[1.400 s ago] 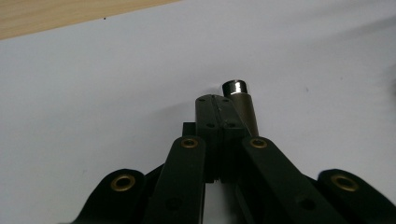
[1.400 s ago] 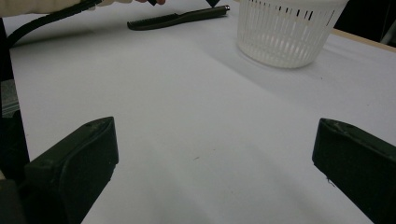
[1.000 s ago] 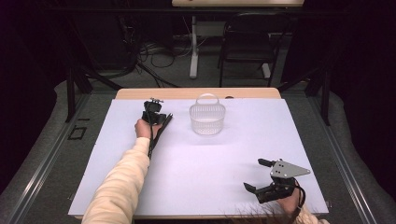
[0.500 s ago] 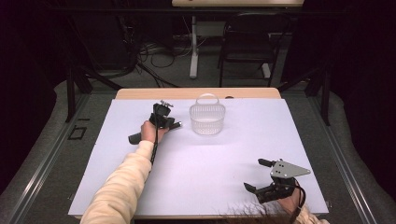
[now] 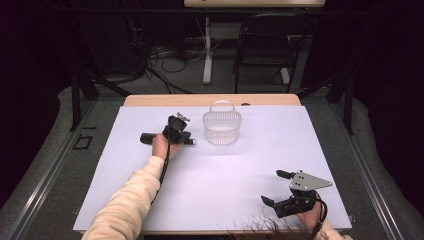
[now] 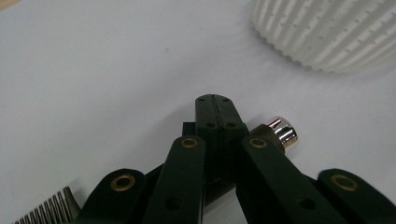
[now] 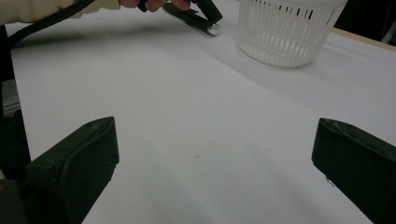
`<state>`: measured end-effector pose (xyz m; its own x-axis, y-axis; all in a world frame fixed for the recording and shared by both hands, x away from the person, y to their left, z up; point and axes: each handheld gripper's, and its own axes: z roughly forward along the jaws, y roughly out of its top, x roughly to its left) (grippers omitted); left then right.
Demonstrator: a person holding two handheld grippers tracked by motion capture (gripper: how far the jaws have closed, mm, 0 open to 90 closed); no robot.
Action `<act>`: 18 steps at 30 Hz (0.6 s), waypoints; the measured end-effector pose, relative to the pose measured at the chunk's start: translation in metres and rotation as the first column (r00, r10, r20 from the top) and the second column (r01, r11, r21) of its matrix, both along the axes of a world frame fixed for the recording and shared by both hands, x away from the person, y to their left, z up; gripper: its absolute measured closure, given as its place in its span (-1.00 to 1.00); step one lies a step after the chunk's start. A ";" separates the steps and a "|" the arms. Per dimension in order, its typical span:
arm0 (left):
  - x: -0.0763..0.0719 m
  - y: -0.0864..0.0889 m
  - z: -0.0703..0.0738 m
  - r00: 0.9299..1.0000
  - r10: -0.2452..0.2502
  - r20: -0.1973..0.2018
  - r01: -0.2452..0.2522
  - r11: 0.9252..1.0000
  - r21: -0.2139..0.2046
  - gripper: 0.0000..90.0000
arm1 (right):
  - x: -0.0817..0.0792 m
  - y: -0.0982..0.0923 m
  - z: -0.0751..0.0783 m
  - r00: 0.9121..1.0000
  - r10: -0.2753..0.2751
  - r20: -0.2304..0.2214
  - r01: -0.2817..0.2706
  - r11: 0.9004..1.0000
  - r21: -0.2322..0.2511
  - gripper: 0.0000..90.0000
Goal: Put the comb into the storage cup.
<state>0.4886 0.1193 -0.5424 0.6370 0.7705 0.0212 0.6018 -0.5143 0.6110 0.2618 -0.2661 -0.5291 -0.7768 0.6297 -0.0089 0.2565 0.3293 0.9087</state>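
Observation:
My left gripper (image 5: pixel 186 138) is at the back of the white table, just left of a white slotted basket (image 5: pixel 222 128). Its jaws are shut (image 6: pixel 215 99) on a black comb-like tool (image 5: pixel 148 137). The tool lies crosswise under the jaws, low over the table. Its chrome cap (image 6: pixel 281 131) points toward the basket (image 6: pixel 327 32) and its teeth (image 6: pixel 46 210) stick out the other way. In the right gripper view the tool (image 7: pixel 189 17) and its chrome cap (image 7: pixel 213 29) hang left of the basket (image 7: pixel 285 30). My right gripper (image 5: pixel 275 188) rests near the front right edge, open (image 7: pixel 215 125), with nothing between its jaws.
The basket has a hoop handle (image 5: pixel 222 104) and looks empty. The white table cover (image 5: pixel 230 170) stretches bare between the two grippers. A wooden strip (image 5: pixel 150 100) runs along the far edge, with dark floor, cables and a chair beyond.
My left gripper has moved right and nearer, closer to the basket. The black tool turned from hanging down to lying level. The right gripper has not moved.

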 end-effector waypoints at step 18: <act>-0.026 0.000 0.003 0.997 -0.073 -0.003 0.074 0.997 0.012 1.00 | 0.000 0.000 0.000 1.000 -0.001 -0.003 0.001 1.000 -0.003 -0.99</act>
